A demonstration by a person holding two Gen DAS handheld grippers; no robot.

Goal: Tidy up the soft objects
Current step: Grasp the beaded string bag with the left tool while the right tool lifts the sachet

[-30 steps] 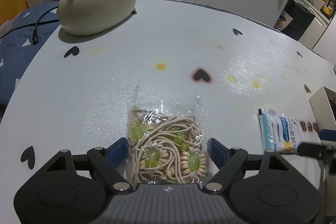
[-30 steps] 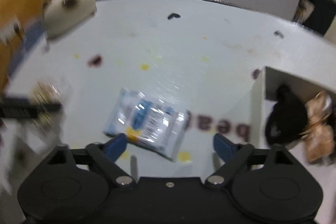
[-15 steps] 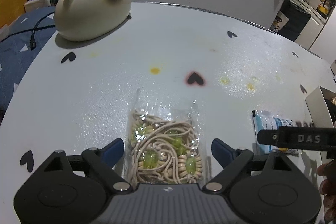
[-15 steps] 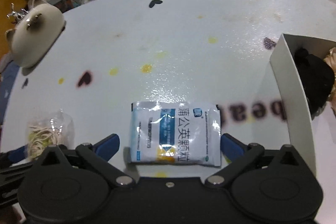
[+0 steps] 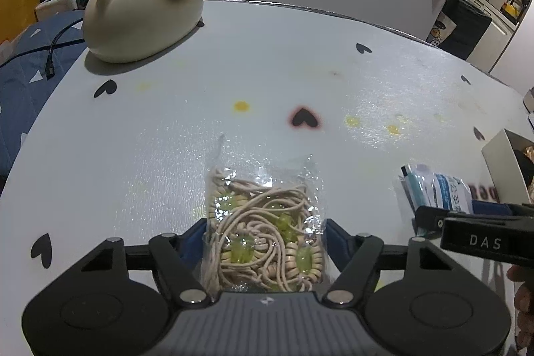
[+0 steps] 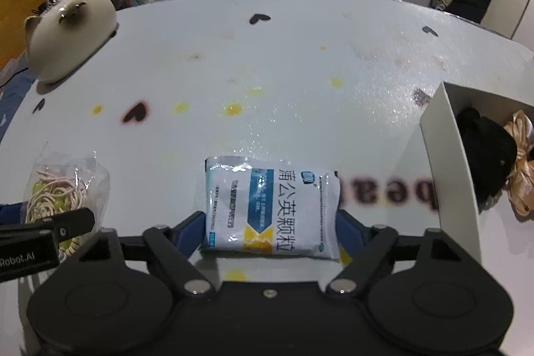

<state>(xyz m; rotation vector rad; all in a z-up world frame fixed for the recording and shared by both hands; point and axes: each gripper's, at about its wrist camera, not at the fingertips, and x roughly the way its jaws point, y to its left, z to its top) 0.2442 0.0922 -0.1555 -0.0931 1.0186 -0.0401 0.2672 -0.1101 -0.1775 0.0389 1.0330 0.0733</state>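
Note:
A clear bag of beige hair ties with green beads (image 5: pixel 265 222) lies on the white table between the open fingers of my left gripper (image 5: pixel 265 239); it also shows in the right wrist view (image 6: pixel 65 189). A white and blue sachet (image 6: pixel 272 209) lies between the open fingers of my right gripper (image 6: pixel 272 232); it also shows in the left wrist view (image 5: pixel 440 191). The fingers flank each item closely; I cannot tell whether they touch. A white box (image 6: pixel 447 149) at the right holds a black soft item (image 6: pixel 484 145) and a gold bow (image 6: pixel 522 162).
A cream ceramic cat (image 5: pixel 143 15) stands at the table's far left, also in the right wrist view (image 6: pixel 66 32). The round table (image 5: pixel 267 69) has black heart marks and yellow spots. A blue patterned cloth and a cable (image 5: pixel 50 55) lie off its left edge.
Both grippers have moved forward and lower over their items. The right gripper swung from a blurred, tilted view to square on the sachet. Both pairs of fingers have narrowed around the items.

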